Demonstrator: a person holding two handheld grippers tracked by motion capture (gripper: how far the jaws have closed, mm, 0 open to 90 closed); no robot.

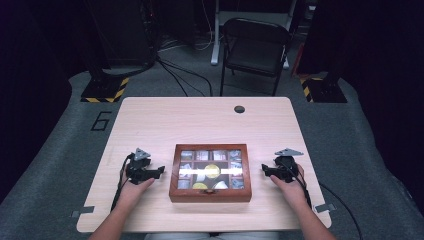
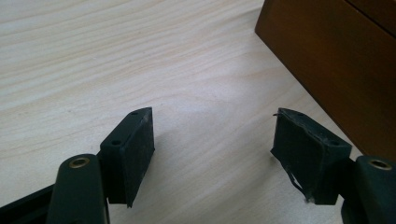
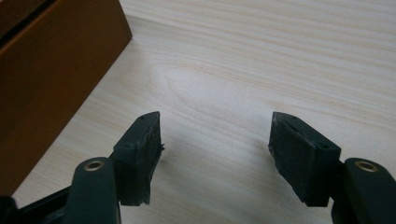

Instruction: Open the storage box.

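Wooden box [image 1: 210,194] lies between left gripper [image 1: 161,171] and right gripper [image 1: 263,169].

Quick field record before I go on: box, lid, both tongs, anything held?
box: wooden box at the near middle of the table
lid: glass-paned, down; compartments with packets show through
left tongs: open, nothing between jaws, on the table left of box
right tongs: open, nothing between jaws, on the table right of box
contact: neither touches box
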